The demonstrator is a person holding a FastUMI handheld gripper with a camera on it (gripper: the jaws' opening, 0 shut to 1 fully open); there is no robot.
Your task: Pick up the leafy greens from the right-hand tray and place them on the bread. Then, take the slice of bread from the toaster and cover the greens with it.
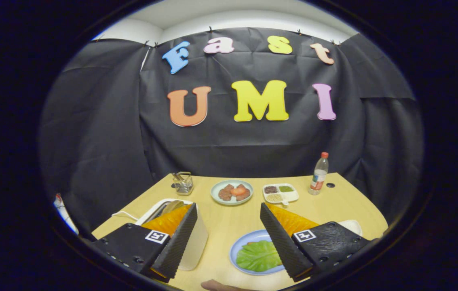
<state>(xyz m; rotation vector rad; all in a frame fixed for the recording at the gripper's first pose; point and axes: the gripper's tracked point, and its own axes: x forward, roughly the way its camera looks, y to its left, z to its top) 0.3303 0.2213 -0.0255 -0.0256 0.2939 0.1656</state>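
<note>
— What's on the desk (229, 220), starting from the left?

— At the left edge there's a white toaster (196, 238) with a slice of bread (172, 207) standing in its slot; the gripper's left finger covers part of it. Behind the toaster, near the far left corner, sits a small wire basket (183, 183).

— And the gripper (229, 236)?

— Its fingers are spread wide apart with nothing between them but bare desk. It hangs above the near edge.

— Middle of the desk?

— Toward the far edge, a pale plate (232, 192) with brown pieces and something red on it. Just right of that, a white divided dish (280, 193) with small heaps in its compartments.

— Where are the greens?

— A green leaf (258, 256) lies on a blue plate (240, 245) near the front edge, just inside the right finger, which hides the plate's right part. I can't tell what lies under the leaf.

— Anything further right?

— A white tray (354, 226) peeks out behind the right finger, and a clear bottle (319, 173) with a red cap stands upright near the far right corner.
</note>
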